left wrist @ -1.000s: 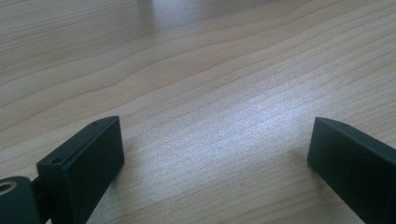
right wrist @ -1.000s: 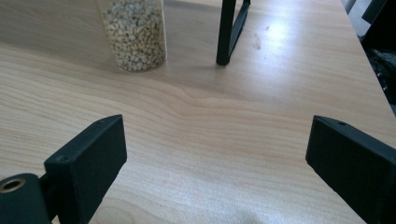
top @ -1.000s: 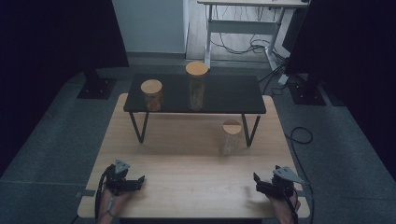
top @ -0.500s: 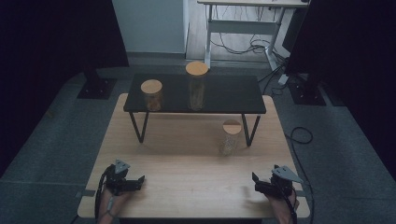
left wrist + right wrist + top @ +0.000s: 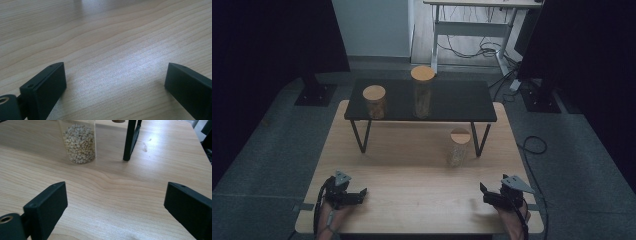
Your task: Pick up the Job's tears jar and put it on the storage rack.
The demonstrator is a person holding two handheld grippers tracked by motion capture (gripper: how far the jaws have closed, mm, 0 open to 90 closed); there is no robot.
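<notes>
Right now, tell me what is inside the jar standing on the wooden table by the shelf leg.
The jar holds pale, small grains, heaped up its clear wall. A wooden lid covers the top, so the fill's surface is hidden from above.

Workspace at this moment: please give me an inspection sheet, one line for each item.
Surface: light wooden table, bare near the person.
Job's things: small jar of pale grains with wooden lid, standing on the table beside a leg of the black shelf; short jar and tall jar on the shelf.
Clutter: nothing seen.
Grippers: left gripper and right gripper open, holding nothing, at the near edge.
Cables: floor cable right of the table.
Surroundings: dark curtains, grey floor, desk frame behind.
</notes>
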